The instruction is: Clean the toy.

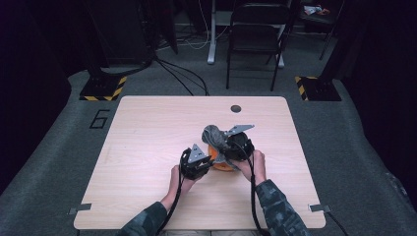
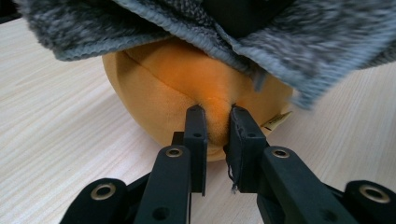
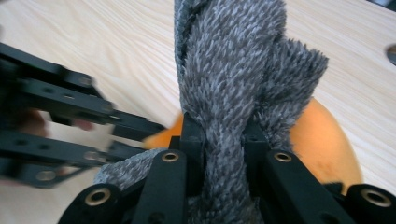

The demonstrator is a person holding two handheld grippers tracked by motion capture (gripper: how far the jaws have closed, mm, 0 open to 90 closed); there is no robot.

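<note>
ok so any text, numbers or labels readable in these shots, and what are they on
"6": a large dark number on the grey floor left of the table.
A small tag on the orange plush: too small to read.
Yellow-and-black hazard stripes on the stand bases: a marking with no words.
Nothing readable on the grey cloth.

A light wood worktop (image 1: 147, 142) has a dark round hole (image 1: 236, 108) near its far edge. Beyond it stands a black chair (image 1: 255, 34) on grey floor (image 1: 54, 162). Two yellow-and-black striped bases (image 1: 102, 88) flank the far corners.
</note>
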